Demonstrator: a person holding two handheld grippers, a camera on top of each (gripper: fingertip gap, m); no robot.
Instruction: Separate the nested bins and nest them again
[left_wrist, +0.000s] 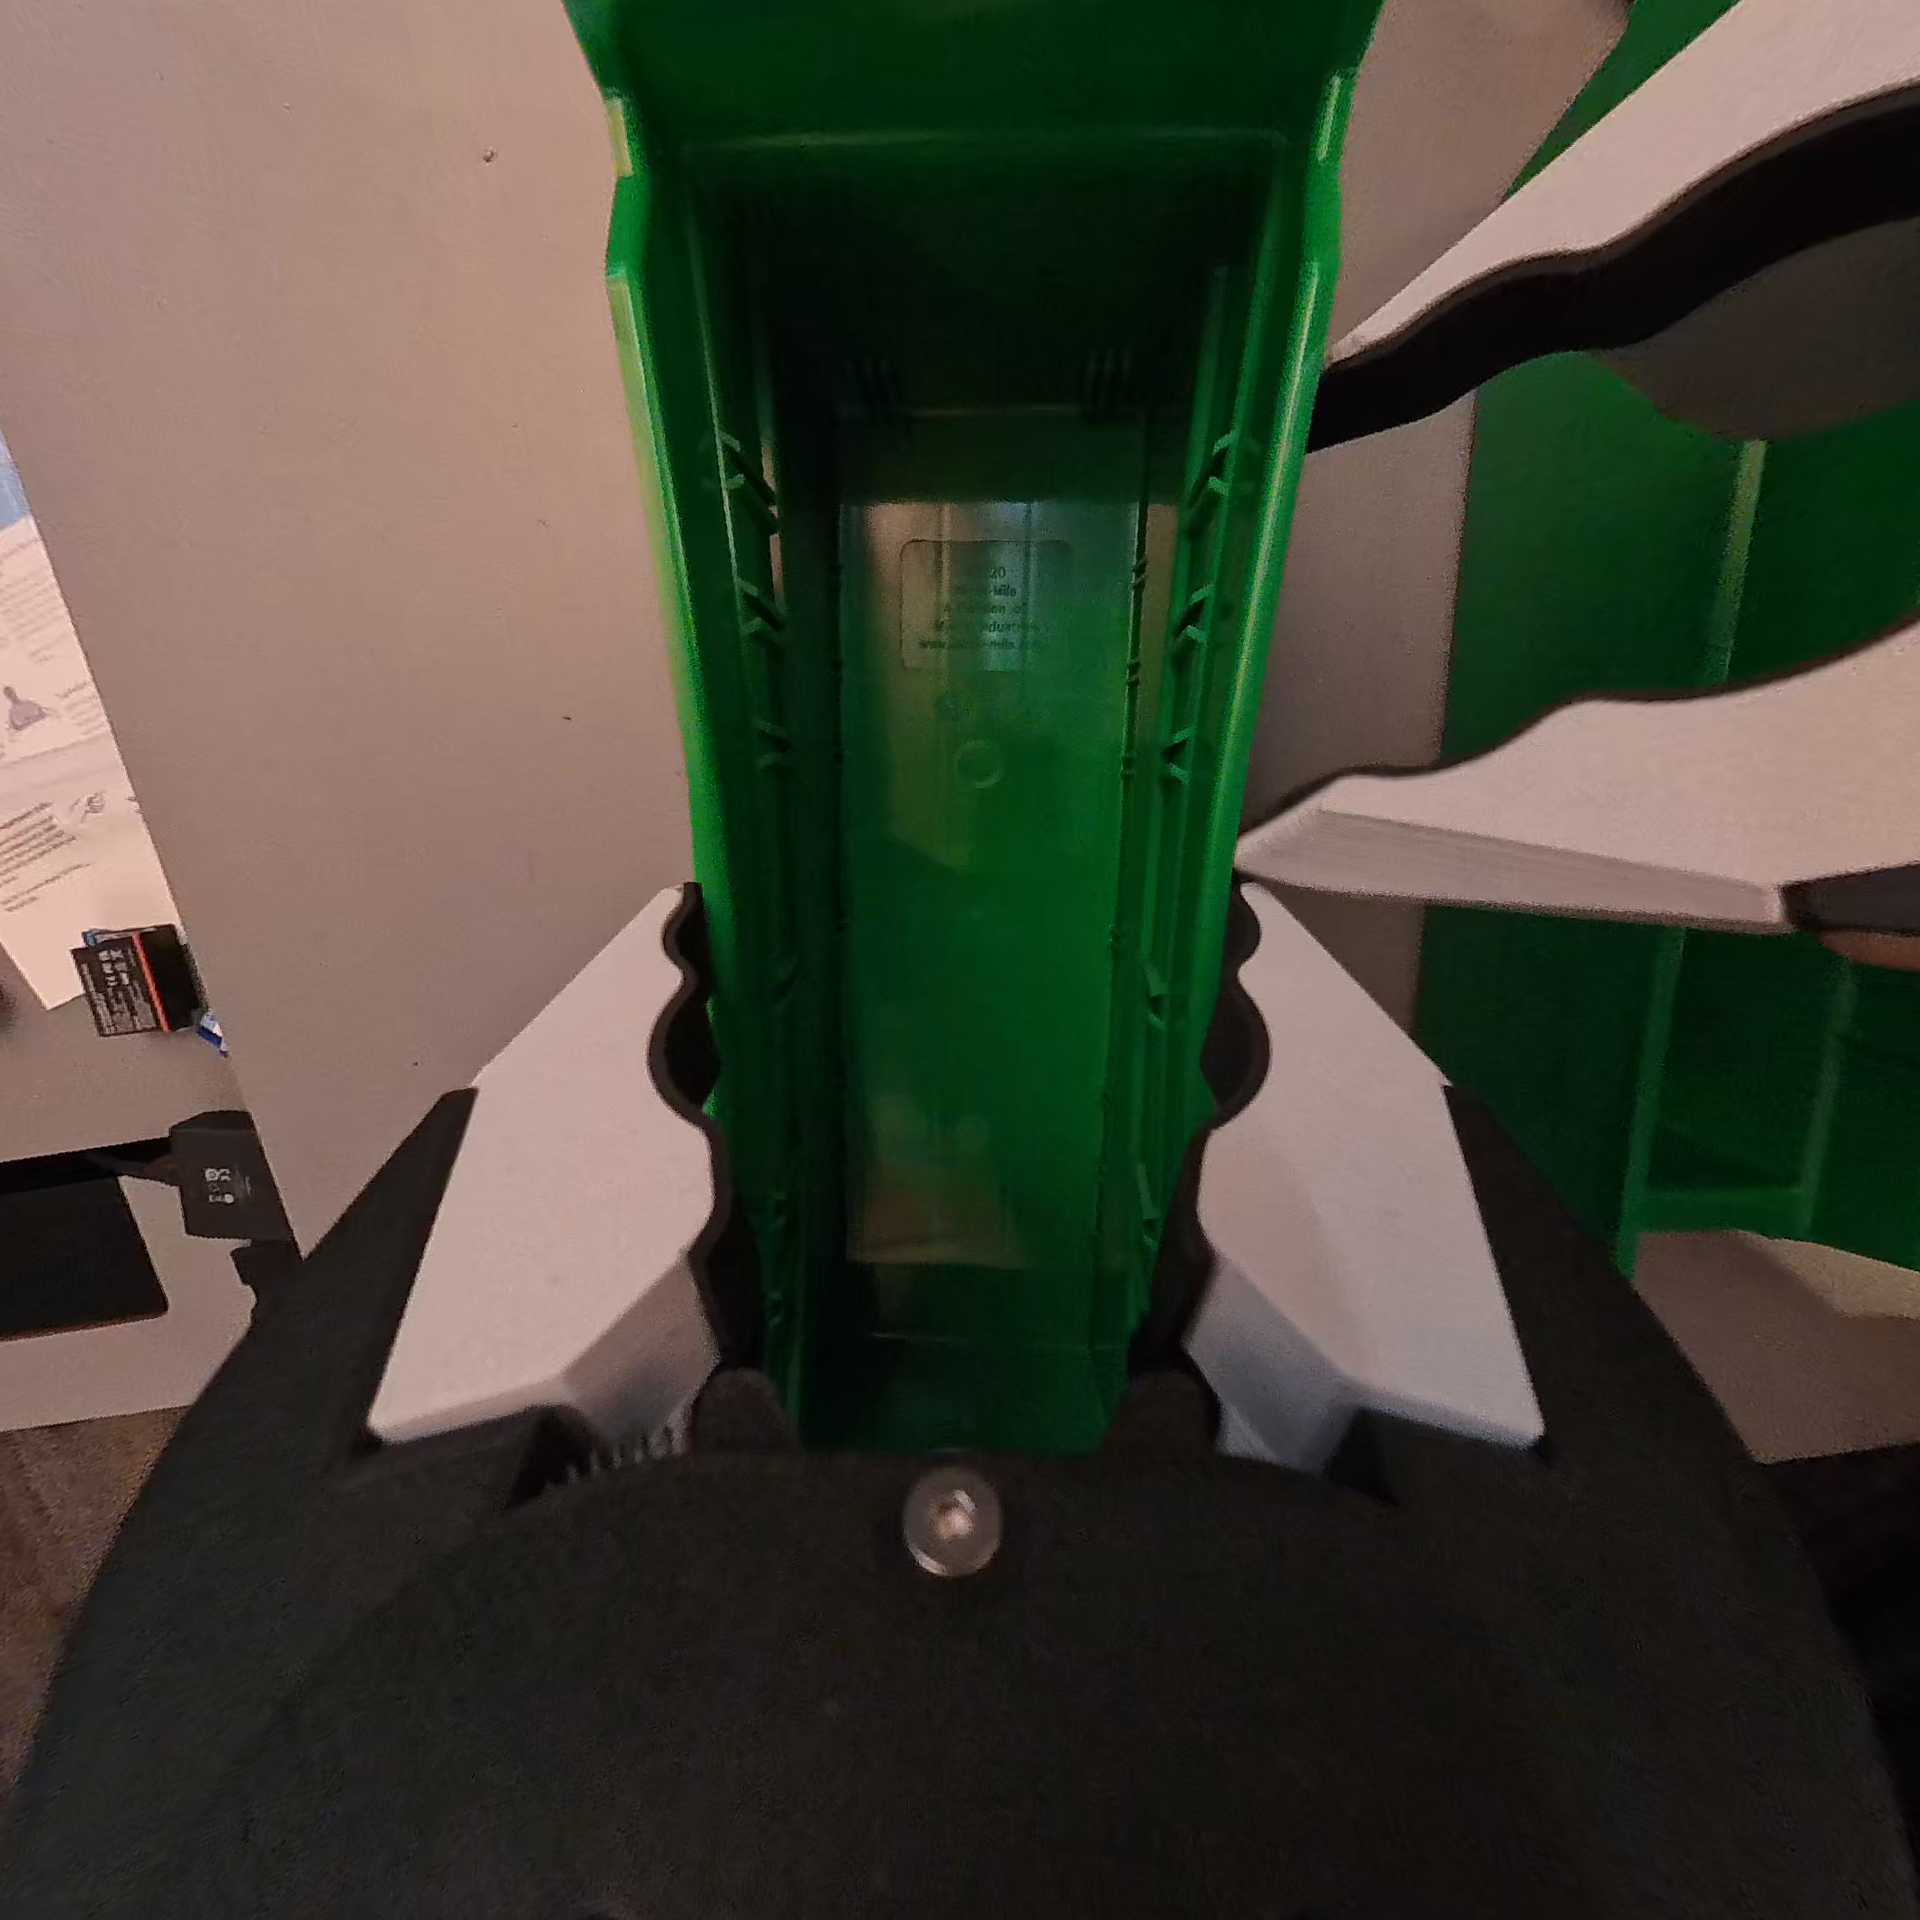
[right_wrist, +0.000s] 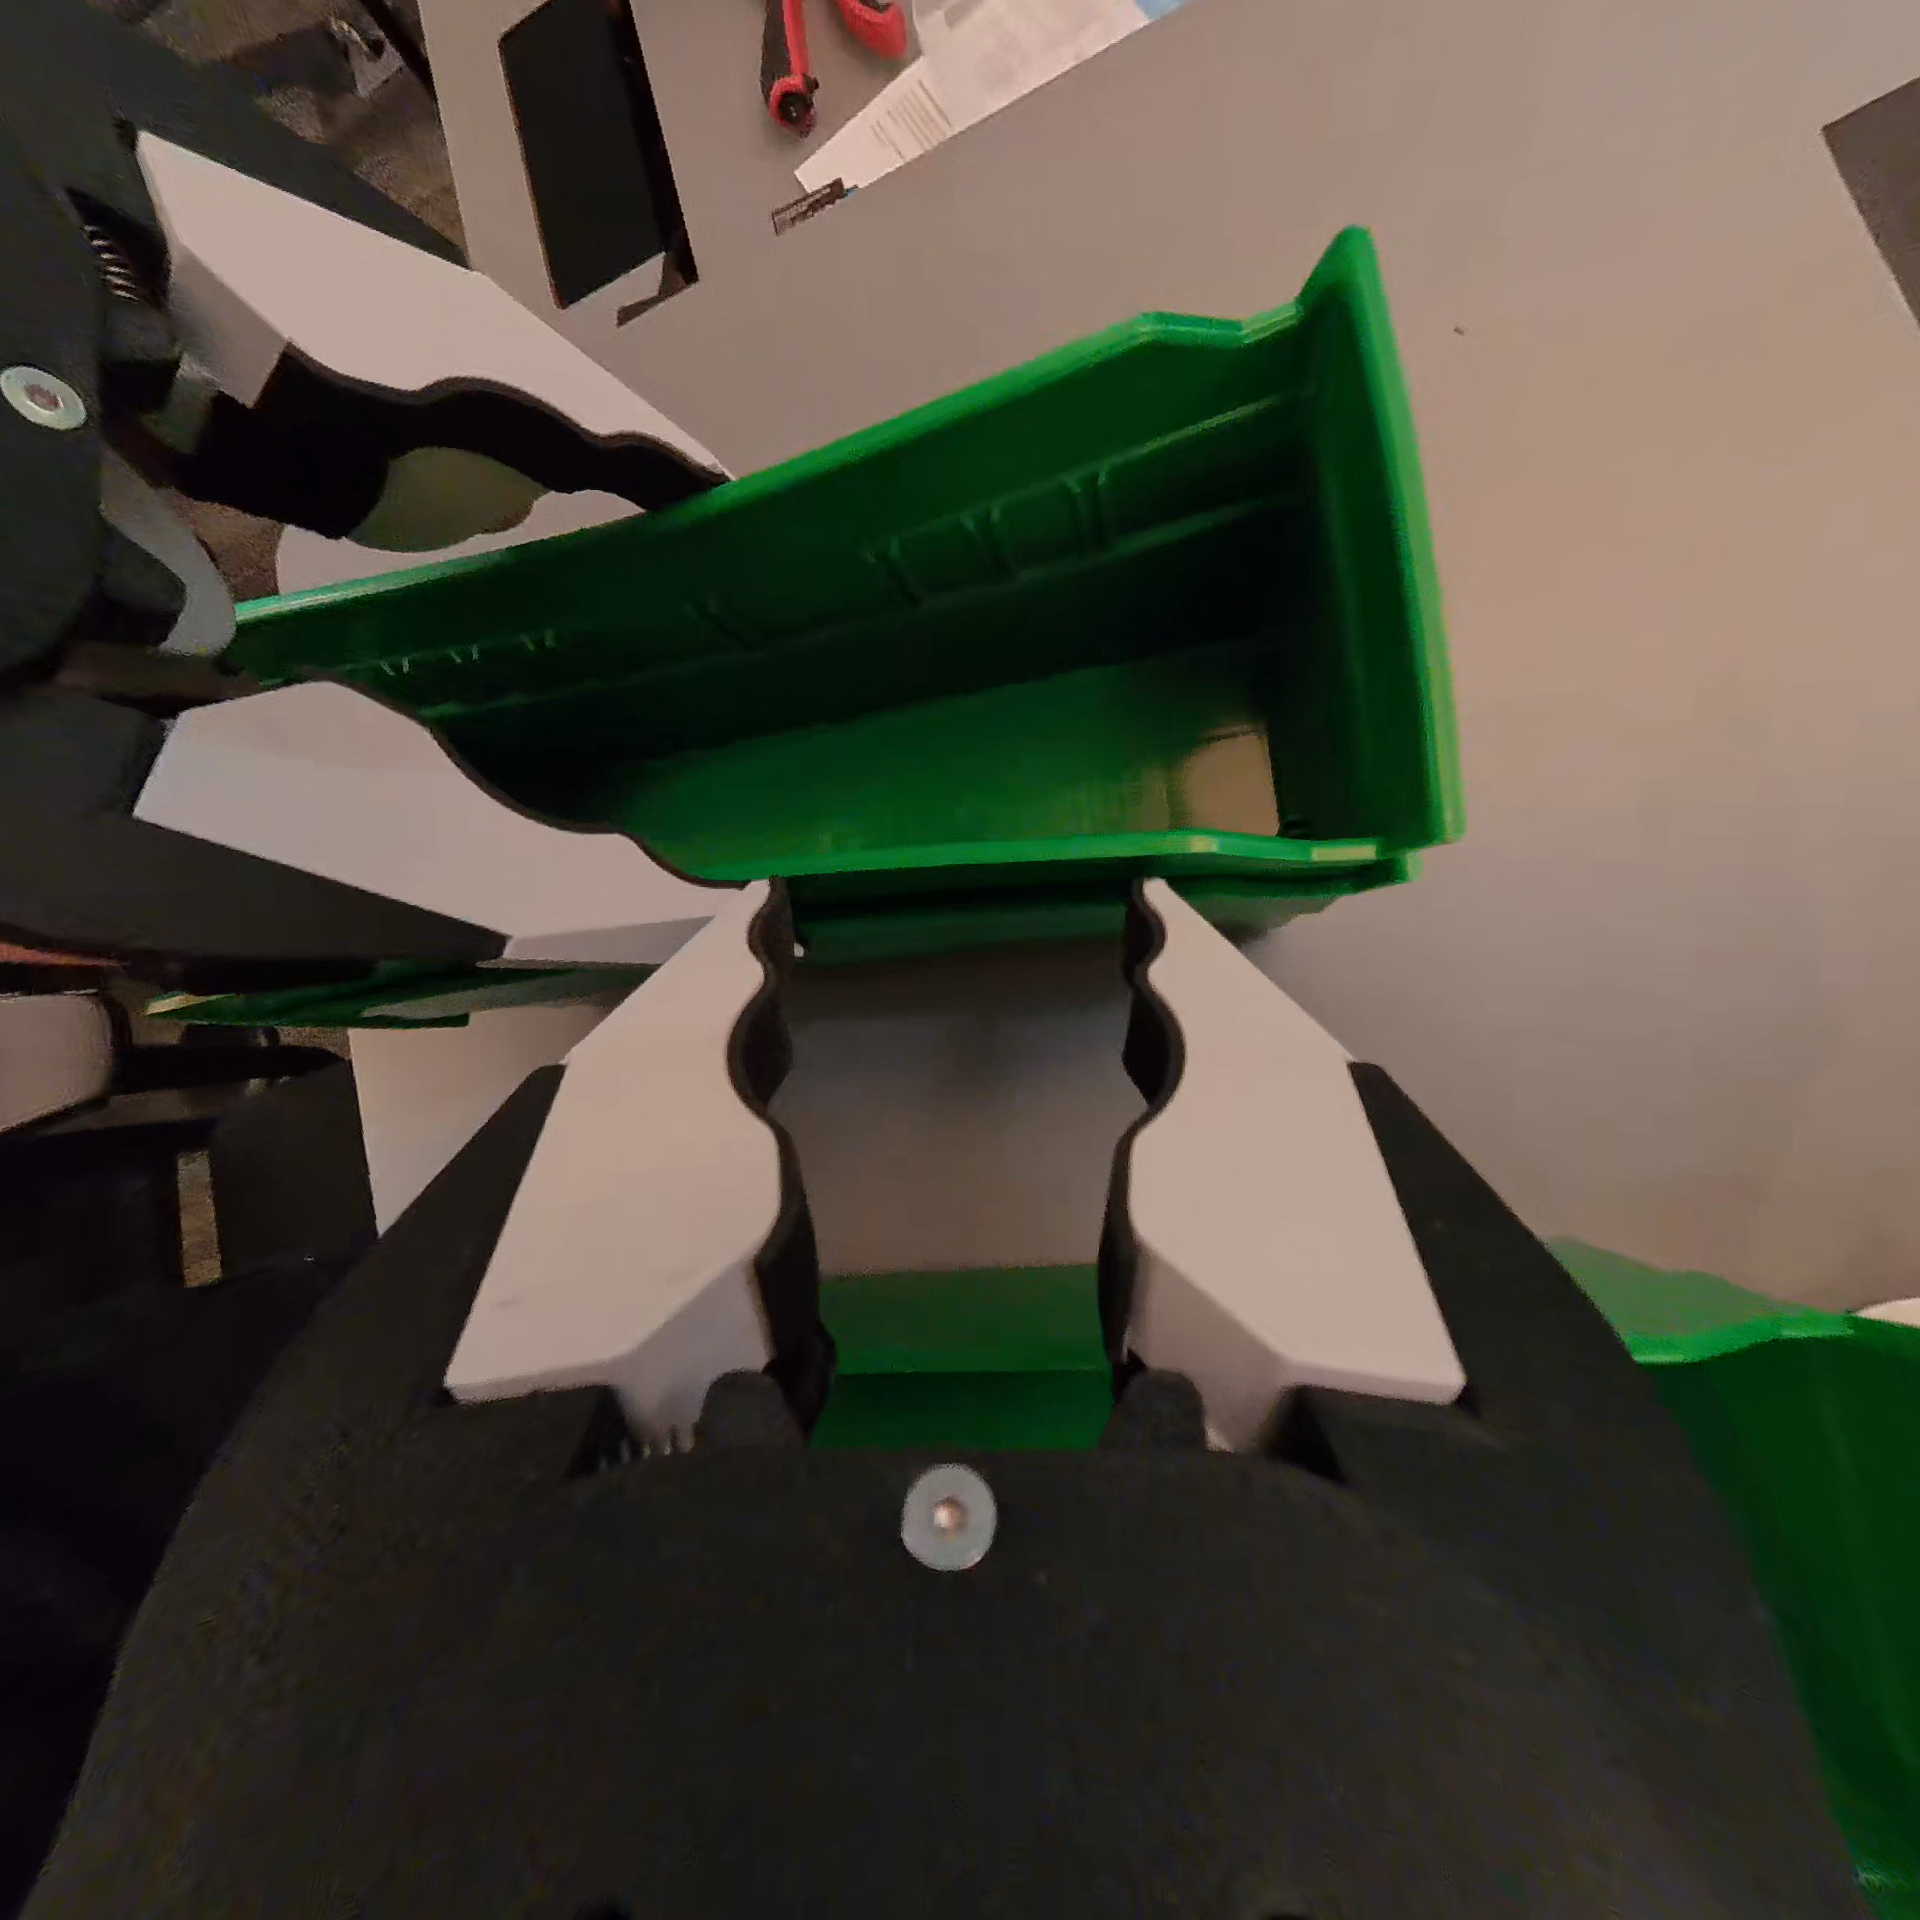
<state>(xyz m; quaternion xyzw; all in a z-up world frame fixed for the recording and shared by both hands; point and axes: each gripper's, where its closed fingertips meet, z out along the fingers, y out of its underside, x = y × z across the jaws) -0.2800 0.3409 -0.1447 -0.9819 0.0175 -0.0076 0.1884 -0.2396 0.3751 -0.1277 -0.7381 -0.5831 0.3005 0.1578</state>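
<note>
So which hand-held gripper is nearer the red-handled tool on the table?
Neither clearly. The left hand-held gripper and right hand-held gripper both hold green bins, well short of the red-handled tool.

Green bin (right_wrist: 935, 665) directly ahead of right tool (right_wrist: 956, 935)

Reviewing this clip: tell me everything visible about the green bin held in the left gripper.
The green bin is glossy moulded plastic, long and narrow, with ribbed inner side walls and an embossed panel on its floor. It is empty, with its open side facing the left wrist camera. The left gripper clamps its outer side walls. The right wrist view shows it raised above the grey tabletop.
</note>
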